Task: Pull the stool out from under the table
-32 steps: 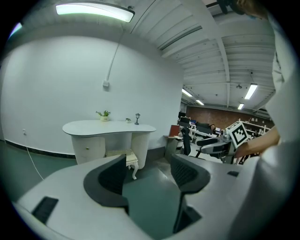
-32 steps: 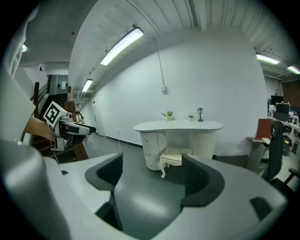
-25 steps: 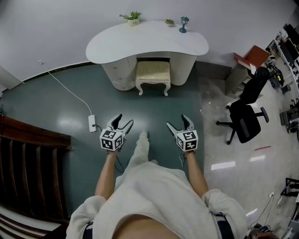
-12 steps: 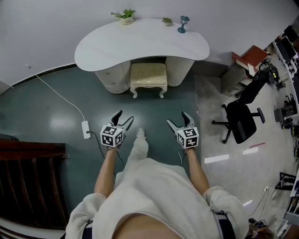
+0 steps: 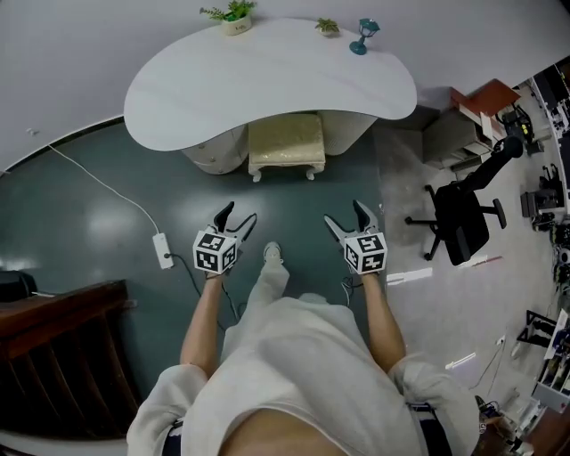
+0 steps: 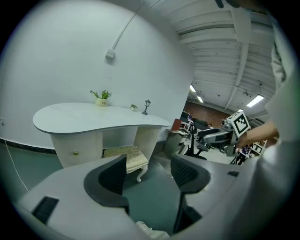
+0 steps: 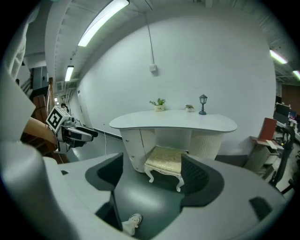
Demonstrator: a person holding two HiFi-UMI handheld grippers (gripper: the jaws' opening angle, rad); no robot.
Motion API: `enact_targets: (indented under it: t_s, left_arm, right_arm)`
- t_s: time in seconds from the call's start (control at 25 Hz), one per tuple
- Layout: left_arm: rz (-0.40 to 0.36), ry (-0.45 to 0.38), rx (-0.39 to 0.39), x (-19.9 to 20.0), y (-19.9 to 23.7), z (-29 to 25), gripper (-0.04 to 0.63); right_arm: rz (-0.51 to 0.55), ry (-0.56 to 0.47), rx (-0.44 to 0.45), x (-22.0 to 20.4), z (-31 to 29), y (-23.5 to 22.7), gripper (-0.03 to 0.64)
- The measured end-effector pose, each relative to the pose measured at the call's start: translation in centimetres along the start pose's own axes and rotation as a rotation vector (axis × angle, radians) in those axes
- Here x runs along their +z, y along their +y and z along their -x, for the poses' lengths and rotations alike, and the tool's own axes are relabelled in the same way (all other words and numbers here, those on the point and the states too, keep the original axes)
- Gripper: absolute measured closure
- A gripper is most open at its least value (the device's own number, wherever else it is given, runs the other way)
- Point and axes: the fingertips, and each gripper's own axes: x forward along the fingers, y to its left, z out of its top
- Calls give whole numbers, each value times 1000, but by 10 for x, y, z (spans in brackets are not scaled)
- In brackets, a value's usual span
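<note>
A cream stool [image 5: 285,142] with a patterned cushion and curved white legs stands partly under the white kidney-shaped table [image 5: 267,76]; it also shows as the stool [image 7: 165,164] and the stool [image 6: 125,157]. My left gripper [image 5: 235,220] hangs open above the green floor, well short of the stool. My right gripper [image 5: 350,219] is open too, level with the left and just as far from it. Nothing sits between either pair of jaws. The person's shoe [image 5: 272,254] is on the floor between the two grippers.
On the table stand a potted plant [image 5: 233,16], a small plant [image 5: 328,28] and a little lamp figure [image 5: 362,36]. A power strip [image 5: 163,250] with its cable lies at left. A black office chair [image 5: 463,218] is at right, a dark wooden piece [image 5: 53,356] at lower left.
The table and stool have drawn closer and shifted up in the head view as the person stepped forward. Both grippers stayed open and level.
</note>
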Motion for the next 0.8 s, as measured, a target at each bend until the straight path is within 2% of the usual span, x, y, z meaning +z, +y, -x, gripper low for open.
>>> enact_targets:
  t_s: [0.16, 0.48, 0.8]
  left_arm:
    - [2, 33, -19, -5, 28, -29, 314]
    - [33, 90, -28, -32, 70, -83, 314]
    - [62, 121, 17, -74, 104, -139, 314]
  right_arm:
    - [-25, 27, -8, -2, -33, -10, 235]
    - [-52, 85, -16, -36, -89, -36, 236]
    - [-60, 103, 5, -78, -153, -67, 235]
